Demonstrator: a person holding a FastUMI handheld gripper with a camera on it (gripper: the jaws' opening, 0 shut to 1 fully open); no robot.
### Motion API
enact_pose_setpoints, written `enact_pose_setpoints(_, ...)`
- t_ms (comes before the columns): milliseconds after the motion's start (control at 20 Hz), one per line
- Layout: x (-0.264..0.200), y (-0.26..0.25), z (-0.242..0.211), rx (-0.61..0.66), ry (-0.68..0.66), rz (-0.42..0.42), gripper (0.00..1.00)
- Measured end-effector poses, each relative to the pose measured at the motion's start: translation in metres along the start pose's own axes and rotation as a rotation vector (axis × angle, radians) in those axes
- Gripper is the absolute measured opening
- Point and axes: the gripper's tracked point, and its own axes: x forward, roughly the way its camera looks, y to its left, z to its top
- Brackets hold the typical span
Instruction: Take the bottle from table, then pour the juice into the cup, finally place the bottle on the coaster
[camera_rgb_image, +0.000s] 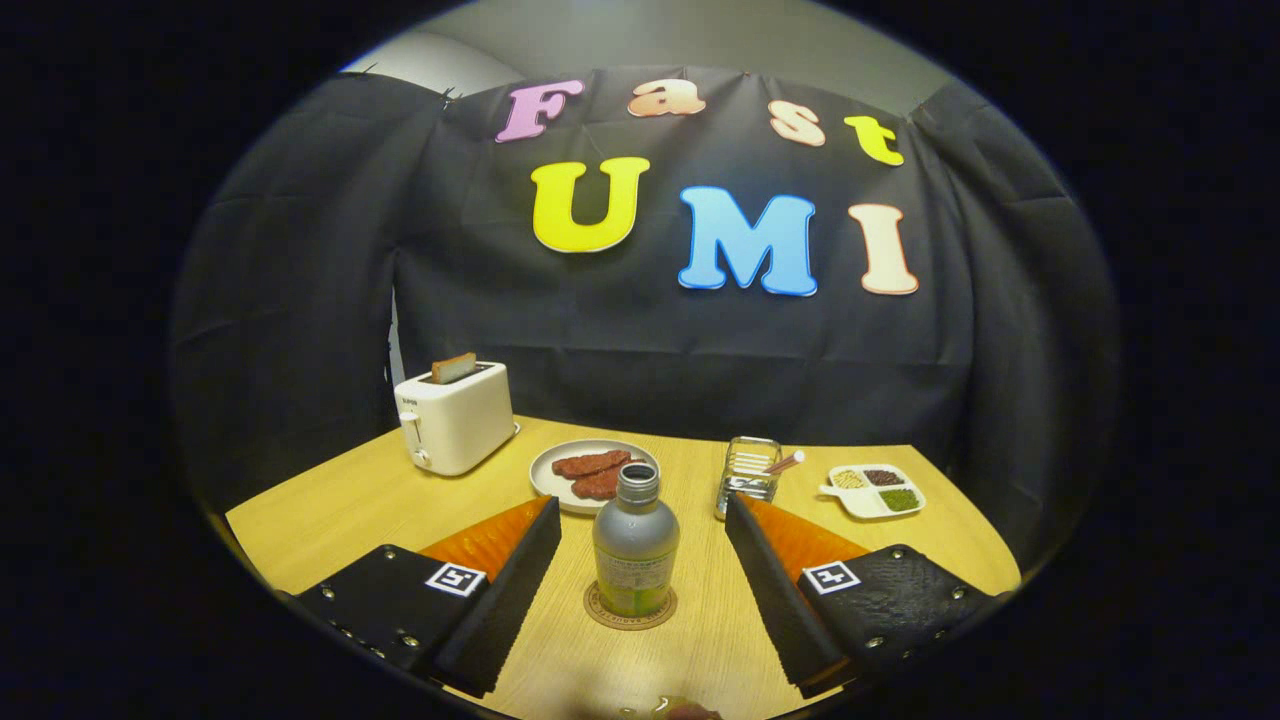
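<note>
On the coaster (630, 607), bottle (635, 545) seemingly holding little juice, claw (640, 590) spread wide, untouching

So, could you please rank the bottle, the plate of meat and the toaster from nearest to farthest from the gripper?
1. Bottle: on the coaster, between the open gripper's fingers.
2. Plate of meat: just beyond the bottle.
3. Toaster: farthest, back left.

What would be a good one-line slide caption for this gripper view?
Open hand-held gripper flanks a bottle standing on its coaster, cup beyond.
</note>
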Motion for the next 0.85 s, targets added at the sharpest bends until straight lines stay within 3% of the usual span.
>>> enact_pose_setpoints(250,-0.053,-0.015,0.044,0.028,-0.086,-0.065,0.99)
enact_pose_setpoints(500,-0.099,-0.029,0.058,0.016,-0.153,-0.144,0.99)
enact_pose_setpoints(850,-0.112,-0.04,0.062,0.029,-0.147,-0.184,0.99)
